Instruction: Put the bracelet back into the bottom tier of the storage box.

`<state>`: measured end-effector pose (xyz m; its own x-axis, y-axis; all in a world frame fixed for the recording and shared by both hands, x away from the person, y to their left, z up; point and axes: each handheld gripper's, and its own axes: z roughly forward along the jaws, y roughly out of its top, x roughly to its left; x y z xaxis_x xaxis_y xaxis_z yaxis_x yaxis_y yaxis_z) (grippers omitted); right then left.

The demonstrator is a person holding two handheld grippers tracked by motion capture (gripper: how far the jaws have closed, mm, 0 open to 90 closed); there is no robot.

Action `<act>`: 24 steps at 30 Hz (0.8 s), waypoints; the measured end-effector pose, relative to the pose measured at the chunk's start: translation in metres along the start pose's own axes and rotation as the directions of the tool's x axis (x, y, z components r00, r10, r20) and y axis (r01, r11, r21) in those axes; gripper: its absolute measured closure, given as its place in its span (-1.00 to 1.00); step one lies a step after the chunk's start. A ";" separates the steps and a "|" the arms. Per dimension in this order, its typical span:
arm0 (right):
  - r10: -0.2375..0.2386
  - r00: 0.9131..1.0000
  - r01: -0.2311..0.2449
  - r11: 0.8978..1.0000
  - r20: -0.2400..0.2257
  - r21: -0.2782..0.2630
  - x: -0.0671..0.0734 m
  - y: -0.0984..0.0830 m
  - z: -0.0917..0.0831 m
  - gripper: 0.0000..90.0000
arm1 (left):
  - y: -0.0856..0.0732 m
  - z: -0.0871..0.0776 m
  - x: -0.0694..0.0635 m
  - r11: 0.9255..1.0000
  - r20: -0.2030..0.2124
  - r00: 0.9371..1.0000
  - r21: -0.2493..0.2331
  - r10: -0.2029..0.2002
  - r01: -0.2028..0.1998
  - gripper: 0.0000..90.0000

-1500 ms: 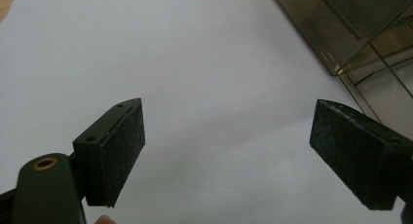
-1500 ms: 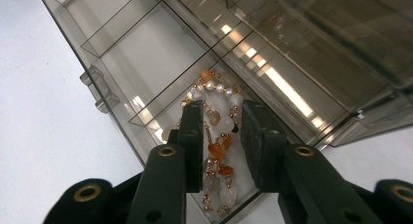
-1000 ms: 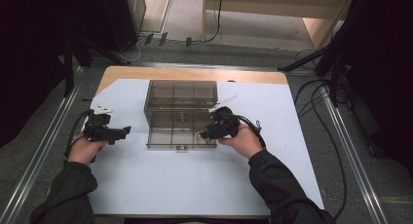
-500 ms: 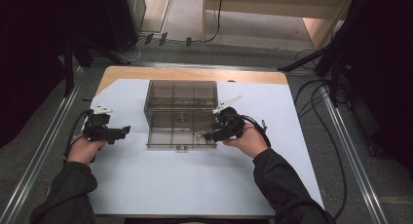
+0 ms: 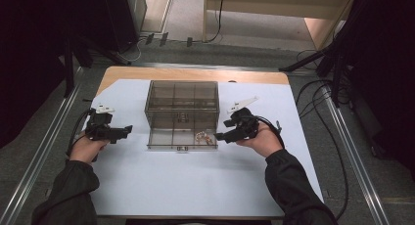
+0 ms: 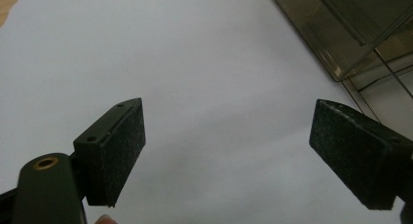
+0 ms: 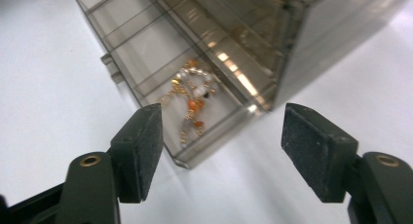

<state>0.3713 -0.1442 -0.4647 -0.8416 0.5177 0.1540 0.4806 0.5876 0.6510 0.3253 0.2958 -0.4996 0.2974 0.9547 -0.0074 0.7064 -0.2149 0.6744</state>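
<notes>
Backing off a little toward four o'clock since a second ago, the right gripper (image 5: 221, 135) now sits just beside the right end of the pulled-out drawer (image 5: 182, 138), where earlier its tips were over the drawer's right compartment. Its jaws stand wide apart with nothing between them, which the right gripper view confirms, so I judge the beaded piece has been let go and the placing step is done; what remains is likely pushing the drawer shut. That piece of jewellery (image 7: 191, 100), a small tangle of gold chain with orange, clear and one dark bead, lies loose on the floor of the drawer's right-hand compartment, close to the front wall and touching neither gripper. In the high view it shows as a pale glint at about five o'clock of the box (image 5: 182, 102). The box is smoky, see-through plastic with thin dividers inside, and it stands at twelve o'clock of the white table cover (image 5: 195, 186), its low drawer drawn out toward the person with a small tab at the front middle. The left gripper (image 5: 128, 129) has not moved; it rests at nine o'clock of the drawer, well apart from it, jaws spread wide over bare cover, holding nothing.
</notes>
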 end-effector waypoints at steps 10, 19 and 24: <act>0.030 0.997 -0.027 0.999 0.072 -0.045 -0.018 -0.011 -0.016 -0.38 | 0.001 0.000 -0.001 1.000 0.001 1.000 0.002 0.001 -0.001 -0.68; 0.048 0.988 -0.036 0.996 0.145 -0.078 -0.034 -0.020 -0.026 -0.47 | 0.002 0.001 -0.003 1.000 0.006 1.000 0.003 0.011 -0.011 -0.68; 0.052 0.981 -0.034 0.995 0.189 -0.099 -0.046 -0.028 -0.032 -0.51 | 0.002 0.000 -0.002 1.000 0.002 1.000 0.000 0.009 -0.009 -0.68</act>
<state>0.3892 -0.2044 -0.4660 -0.7540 0.6554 0.0446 0.4818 0.5056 0.7157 0.3258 0.2932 -0.4985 0.3047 0.9524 -0.0031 0.7039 -0.2230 0.6744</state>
